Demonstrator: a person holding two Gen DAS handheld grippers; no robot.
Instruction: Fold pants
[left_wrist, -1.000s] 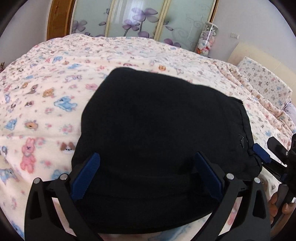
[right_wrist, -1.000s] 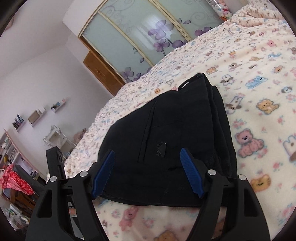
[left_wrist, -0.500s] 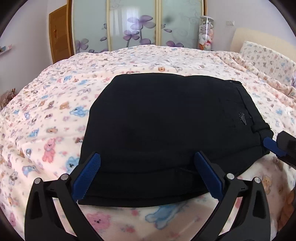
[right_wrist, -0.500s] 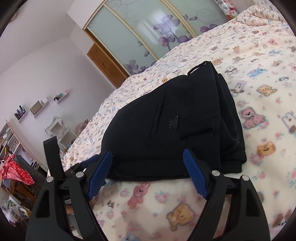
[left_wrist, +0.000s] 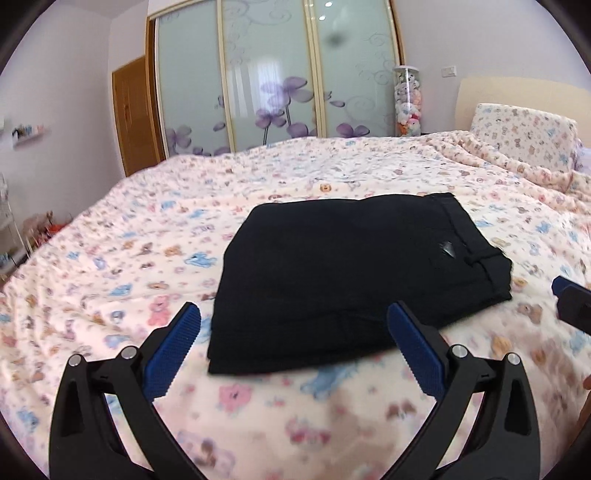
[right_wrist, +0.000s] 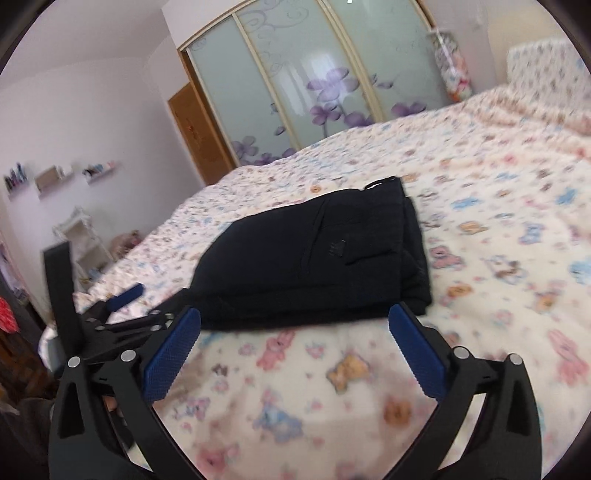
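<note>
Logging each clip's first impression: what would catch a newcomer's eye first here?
The black folded pants stand out, lying flat mid-bed on the pale teddy-bear blanket. In front of them, the left gripper and right gripper are open, holding nothing. Behind the bed, frosted wardrobe doors carry purple flowers.

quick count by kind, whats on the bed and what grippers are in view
folded black pants: 1
pillow in the same animal print as the blanket: 1
blankets: 1
grippers: 2, the left gripper and the right gripper, both with blue fingers wide open, holding nothing
total: 5
</note>
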